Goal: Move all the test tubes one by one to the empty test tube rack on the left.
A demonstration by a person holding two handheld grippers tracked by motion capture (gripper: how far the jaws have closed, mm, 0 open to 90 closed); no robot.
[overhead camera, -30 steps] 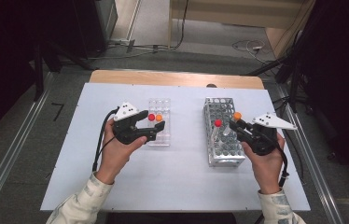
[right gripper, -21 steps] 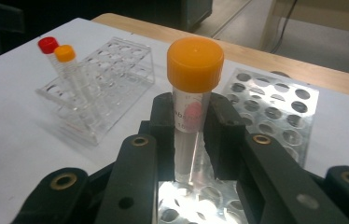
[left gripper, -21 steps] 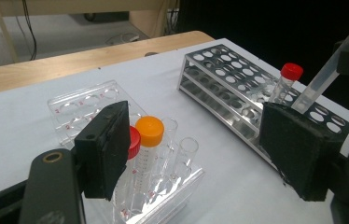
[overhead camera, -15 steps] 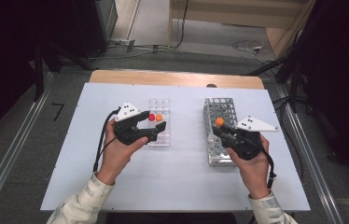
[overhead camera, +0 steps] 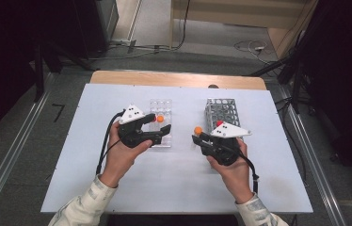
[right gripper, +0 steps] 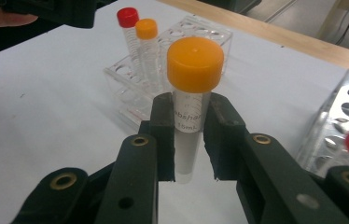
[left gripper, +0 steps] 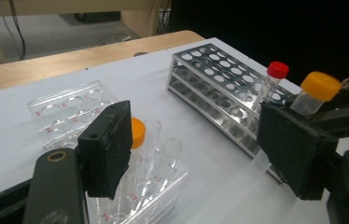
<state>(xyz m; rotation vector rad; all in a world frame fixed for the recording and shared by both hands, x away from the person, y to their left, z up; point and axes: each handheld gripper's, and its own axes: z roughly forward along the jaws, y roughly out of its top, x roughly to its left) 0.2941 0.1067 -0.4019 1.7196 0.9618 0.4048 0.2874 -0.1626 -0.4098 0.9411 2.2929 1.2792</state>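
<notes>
Setting: white tabletop [overhead camera: 94, 169], dark room behind.
Change: right gripper [right gripper: 189, 135] has carried the orange-capped tube [right gripper: 192, 93] out of the metal rack [overhead camera: 223, 113] and off toward the clear rack [overhead camera: 161, 123] — transfer under way!
Right fingers: clenched on the tube, cap above them, tip below.
Left gripper [left gripper: 196, 154]: fingers released, just narrowing slightly, straddling the clear rack.
</notes>
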